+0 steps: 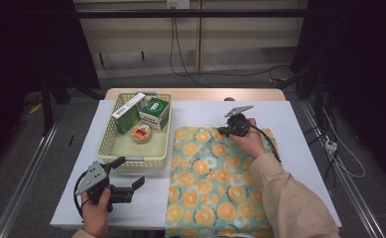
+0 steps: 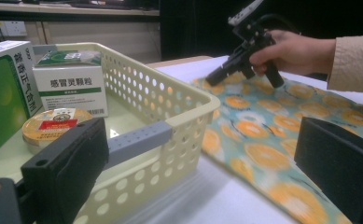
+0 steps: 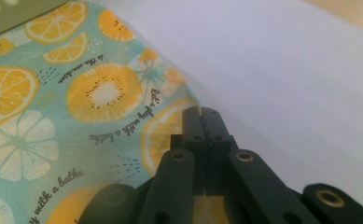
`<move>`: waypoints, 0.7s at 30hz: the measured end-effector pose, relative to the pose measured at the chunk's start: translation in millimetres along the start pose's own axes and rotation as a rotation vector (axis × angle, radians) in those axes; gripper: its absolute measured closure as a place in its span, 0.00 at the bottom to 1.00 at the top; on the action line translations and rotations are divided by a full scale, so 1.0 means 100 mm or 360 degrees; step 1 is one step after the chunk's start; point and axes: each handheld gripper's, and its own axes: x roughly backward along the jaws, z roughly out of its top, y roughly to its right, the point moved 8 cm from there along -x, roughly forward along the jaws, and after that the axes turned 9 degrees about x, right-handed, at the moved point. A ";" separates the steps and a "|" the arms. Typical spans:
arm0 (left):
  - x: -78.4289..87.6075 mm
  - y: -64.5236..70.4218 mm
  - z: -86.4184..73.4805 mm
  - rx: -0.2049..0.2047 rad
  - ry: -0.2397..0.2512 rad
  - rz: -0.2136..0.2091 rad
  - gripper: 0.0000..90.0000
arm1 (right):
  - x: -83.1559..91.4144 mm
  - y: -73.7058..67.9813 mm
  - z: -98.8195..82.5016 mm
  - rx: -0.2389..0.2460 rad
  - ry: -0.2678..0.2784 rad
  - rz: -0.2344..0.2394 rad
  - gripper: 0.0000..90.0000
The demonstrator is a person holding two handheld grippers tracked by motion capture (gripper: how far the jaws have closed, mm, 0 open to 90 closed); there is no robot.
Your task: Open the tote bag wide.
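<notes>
Near the surface's front left corner, the left tongs (image 1: pixel 123 178) hover with jaws wide apart, holding nothing, just in front of the cream basket (image 1: pixel 112 147) of boxes. Right of the basket lies the orange-print cloth (image 1: pixel 213 188), reaching the front edge. At its far edge, the right tongs (image 1: pixel 224 131) are clamped on the cloth's border.

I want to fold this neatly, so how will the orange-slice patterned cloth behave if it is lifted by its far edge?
The thin teal cloth with orange slices will probably be floppy: it lies flat and drapes over the table's near edge. It looks light, so it should lift easily where the right gripper is shut on its edge. On the smooth white tabletop it may slide and bunch rather than stay put.
</notes>
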 end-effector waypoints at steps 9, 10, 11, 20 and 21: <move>-0.02 0.05 0.01 0.0024 0.0005 -0.0015 0.03 | 0.26 0.95 0.01 -0.0248 0.0085 -0.0304 1.00; -0.02 0.05 0.01 0.0024 0.0003 -0.0015 0.03 | 0.28 1.06 0.00 -0.0279 0.0111 -0.0348 1.00; -0.03 0.06 0.01 0.0026 0.0004 -0.0017 0.03 | 0.30 1.15 -0.01 -0.0328 0.0128 -0.0362 1.00; -0.04 0.10 0.02 0.0002 -0.0002 -0.0025 0.03 | 0.41 1.33 -0.12 -0.0289 0.0098 -0.0472 0.46; -0.04 0.10 0.02 0.0006 0.0001 -0.0030 0.03 | 0.43 1.29 -0.15 -0.0291 0.0090 -0.0463 0.43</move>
